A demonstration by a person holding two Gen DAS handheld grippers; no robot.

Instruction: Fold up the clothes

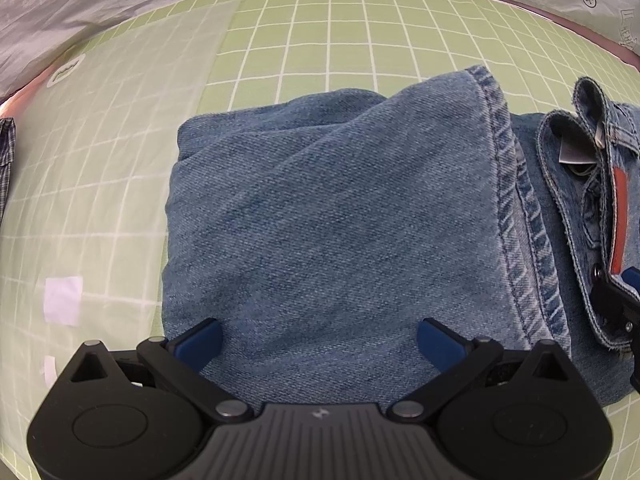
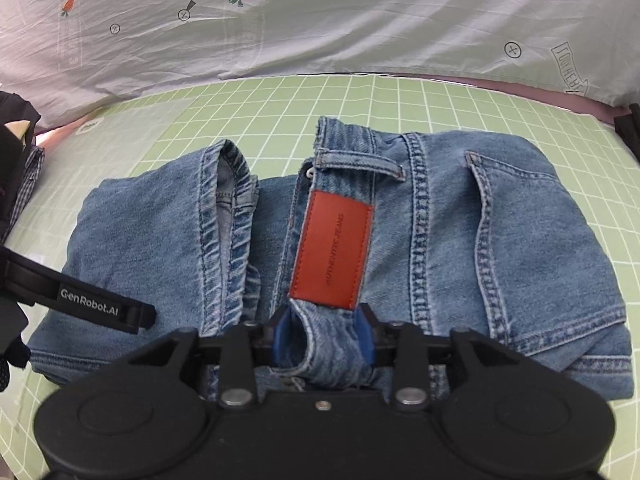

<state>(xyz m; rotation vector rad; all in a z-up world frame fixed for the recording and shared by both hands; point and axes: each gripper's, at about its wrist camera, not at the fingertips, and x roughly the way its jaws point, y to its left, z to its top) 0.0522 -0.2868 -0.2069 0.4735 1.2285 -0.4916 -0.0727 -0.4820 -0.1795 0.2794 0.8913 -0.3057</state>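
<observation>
The right gripper is clamped on a bunched fold of the waistband of the jeans, its 2 blue pads pressed against either side of the denim just below the red leather patch. Directly ahead of it the patch runs away along the band toward a belt loop, and to its right lies a stitched back pocket. To its left a hemmed leg end is folded over onto the garment, and past that the black body of the other tool reaches in, printed with "GenRobot.AI". The left gripper hovers with its 2 blue pads spread wide apart over the folded leg panel, gripping nothing; whether the pads touch the cloth cannot be told. The hem seam runs up along its right side, with the waistband and red patch beyond it. The jeans lie folded in a compact bundle on a green mat ruled with a white grid, which extends ahead of and beside both tools. A pale translucent sheet covers the mat to the left of the left gripper. Beyond the mat's far edge hangs a wrinkled white cloth printed with carrots and small marks.
</observation>
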